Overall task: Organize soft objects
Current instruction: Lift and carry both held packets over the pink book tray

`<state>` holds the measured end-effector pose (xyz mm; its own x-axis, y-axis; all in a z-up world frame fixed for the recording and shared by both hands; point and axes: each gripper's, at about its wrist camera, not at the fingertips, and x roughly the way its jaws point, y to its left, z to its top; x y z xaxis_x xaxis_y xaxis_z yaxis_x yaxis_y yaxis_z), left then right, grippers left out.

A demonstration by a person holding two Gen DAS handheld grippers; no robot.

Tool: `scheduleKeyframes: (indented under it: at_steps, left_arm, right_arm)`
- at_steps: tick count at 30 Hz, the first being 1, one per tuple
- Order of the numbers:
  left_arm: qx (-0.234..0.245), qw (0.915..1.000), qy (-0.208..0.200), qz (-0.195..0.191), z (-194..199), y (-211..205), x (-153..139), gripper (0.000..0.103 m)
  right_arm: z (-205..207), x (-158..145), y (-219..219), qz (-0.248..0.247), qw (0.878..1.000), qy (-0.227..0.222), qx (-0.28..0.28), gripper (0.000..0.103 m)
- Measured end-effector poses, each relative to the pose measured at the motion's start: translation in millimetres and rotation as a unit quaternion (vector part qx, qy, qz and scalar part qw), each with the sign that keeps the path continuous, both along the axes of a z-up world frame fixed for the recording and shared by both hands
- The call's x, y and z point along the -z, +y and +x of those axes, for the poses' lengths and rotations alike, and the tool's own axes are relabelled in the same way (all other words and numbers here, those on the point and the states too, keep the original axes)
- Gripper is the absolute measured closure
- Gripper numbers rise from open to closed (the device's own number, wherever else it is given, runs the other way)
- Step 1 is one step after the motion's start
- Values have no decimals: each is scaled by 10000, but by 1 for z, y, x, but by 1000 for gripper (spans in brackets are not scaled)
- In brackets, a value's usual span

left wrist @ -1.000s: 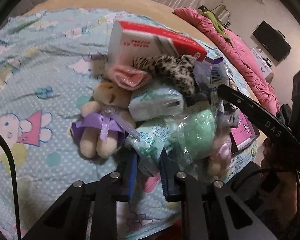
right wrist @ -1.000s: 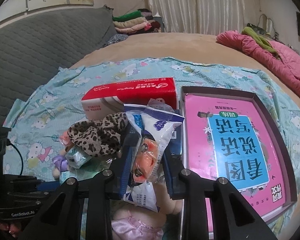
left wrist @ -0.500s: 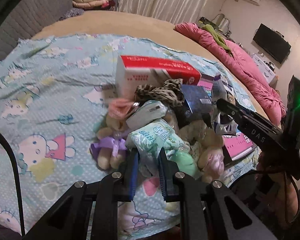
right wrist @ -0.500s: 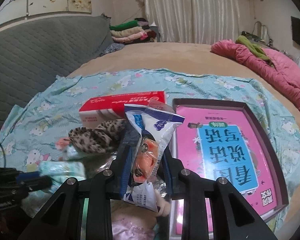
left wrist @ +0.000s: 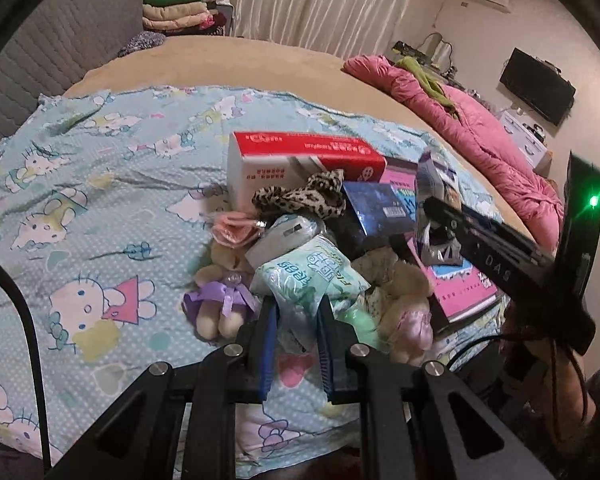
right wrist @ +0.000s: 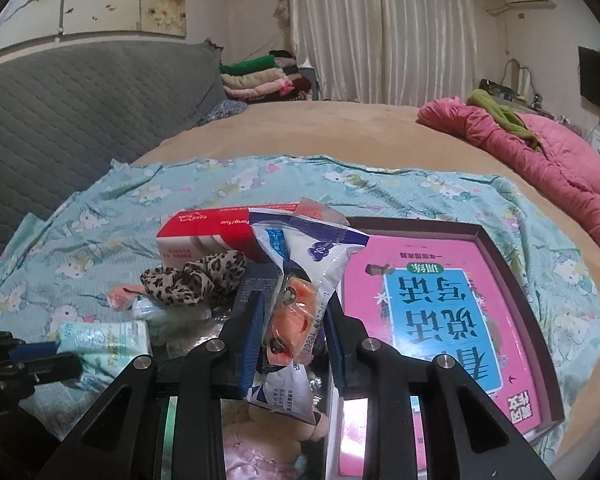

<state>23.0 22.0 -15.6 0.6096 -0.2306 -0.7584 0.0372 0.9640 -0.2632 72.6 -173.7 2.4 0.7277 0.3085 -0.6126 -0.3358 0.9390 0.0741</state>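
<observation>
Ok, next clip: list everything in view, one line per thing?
tissue pack: 1, mint green, in left gripper
snack packet: 1, white-blue, in right gripper
tissue box: 1, red-white, behind pile
leopard scrunchie: 1, on pile
plush bears: 2, beige, one either side of the pack
pink book: 1, in dark tray
cartoon sheet: 1, light blue, underneath
pink quilt: 1, far right
left gripper: shut
right gripper: shut

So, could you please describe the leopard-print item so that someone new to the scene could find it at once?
Start at the blue cartoon-print sheet on the bed and find the pile of small things on it. The red-and-white box is the pile's tallest piece; the leopard-print scrunchie lies bunched against its near side. It is the only spotted brown-and-black fabric there, beside a pink scrunchie.
</observation>
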Motion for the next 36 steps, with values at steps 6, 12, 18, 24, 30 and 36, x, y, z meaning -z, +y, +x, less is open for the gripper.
scheduleKeyframes:
  at_steps: [6, 12, 18, 24, 30, 36]
  left_arm:
    - [-40, 9997, -202, 142, 4, -8, -18, 84]
    - [43, 9991, -335, 242, 8, -21, -34, 84]
    - [164, 9987, -428, 213, 13, -38, -45, 84]
    - [392, 9976, -490, 297, 18, -64, -54, 84]
    - [704, 9955, -473, 412, 26, -101, -57, 84]
    - [932, 9939, -403, 438, 43, -139, -53, 84]
  right_arm:
    - [0, -4, -8, 128, 9999, -22, 55, 73]
    - [-4, -12, -19, 224, 9996, -109, 115, 73]
    - [-9, -21, -40, 283, 9989, -215, 319, 73]
    - [-12, -29, -76, 452, 9959, -286, 733, 73]
    - [-11, -31, -112, 510, 9906, -309, 1230, 73]
    - [-11, -29, -136, 499, 9873, -241, 1488, 73]
